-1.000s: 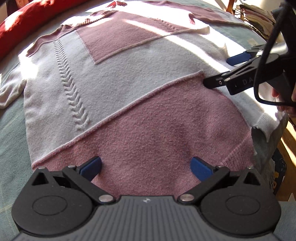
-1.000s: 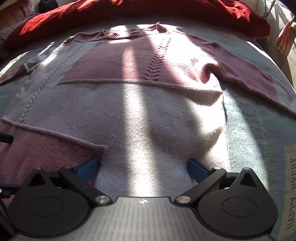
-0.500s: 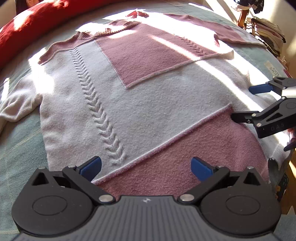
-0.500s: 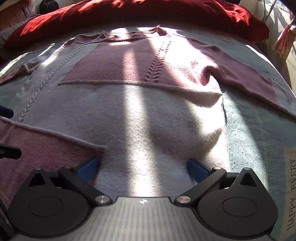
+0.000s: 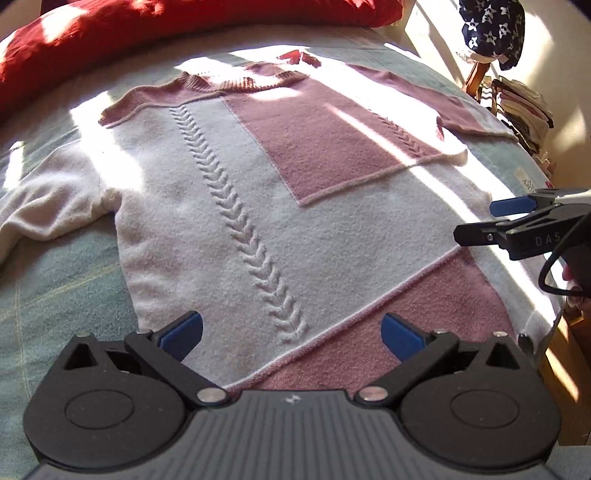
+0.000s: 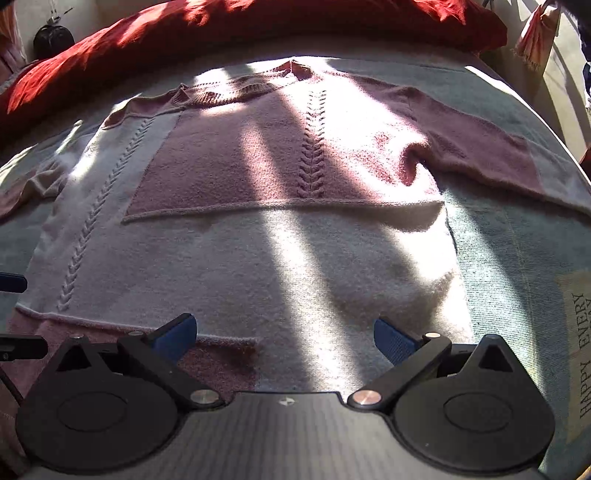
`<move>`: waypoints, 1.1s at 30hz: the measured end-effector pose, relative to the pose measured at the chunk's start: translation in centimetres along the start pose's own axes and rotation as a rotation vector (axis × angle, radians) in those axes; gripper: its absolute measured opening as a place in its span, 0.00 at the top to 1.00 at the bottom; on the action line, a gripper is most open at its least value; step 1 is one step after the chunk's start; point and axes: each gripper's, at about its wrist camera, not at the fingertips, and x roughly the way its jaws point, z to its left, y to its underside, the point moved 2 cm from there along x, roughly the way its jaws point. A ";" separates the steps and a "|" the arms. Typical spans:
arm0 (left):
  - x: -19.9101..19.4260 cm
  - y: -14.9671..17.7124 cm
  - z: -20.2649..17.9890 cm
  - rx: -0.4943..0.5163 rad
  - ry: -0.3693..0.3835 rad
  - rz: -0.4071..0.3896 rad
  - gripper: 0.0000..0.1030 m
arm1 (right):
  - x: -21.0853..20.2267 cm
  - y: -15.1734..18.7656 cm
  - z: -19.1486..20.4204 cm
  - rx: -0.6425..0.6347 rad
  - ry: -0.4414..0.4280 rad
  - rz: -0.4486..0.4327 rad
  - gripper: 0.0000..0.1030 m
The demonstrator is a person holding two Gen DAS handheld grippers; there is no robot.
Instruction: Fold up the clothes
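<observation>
Here, a bed (image 5: 55, 280) under a pale green cover carries the whole scene, with a red blanket (image 6: 229, 26) bunched along its far edge. Spread flat across the cover lies the sweater (image 5: 229, 236), pink and white in blocks (a raised braid pattern runs down the white part), neck away from the cameras, sleeves out to either side. The left claw (image 5: 291, 330) hangs over the near hem, its blue-tipped fingers wide apart and holding nothing. The right claw (image 6: 284, 334) is likewise spread open over the hem, empty, and shows from the side in the left view.
</observation>
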 end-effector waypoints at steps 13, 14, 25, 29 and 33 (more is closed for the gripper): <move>1.2 1.6 2.9 0.088 0.140 0.063 0.01 | 1.8 -2.6 5.1 0.062 0.001 0.027 0.00; 0.4 1.8 3.7 0.089 0.131 0.066 0.01 | 1.9 -2.7 5.6 0.058 0.004 0.026 0.00; -5.8 0.9 22.1 -0.212 -0.228 -0.084 0.01 | 3.8 -7.3 12.7 -0.012 -0.060 0.016 0.00; -6.5 1.4 28.8 -0.476 -0.157 -0.166 0.01 | 4.5 -8.5 15.3 -0.078 -0.064 0.029 0.00; -4.9 2.1 32.9 -0.660 -0.045 -0.215 0.01 | 5.5 -9.4 17.4 -0.115 -0.064 0.054 0.00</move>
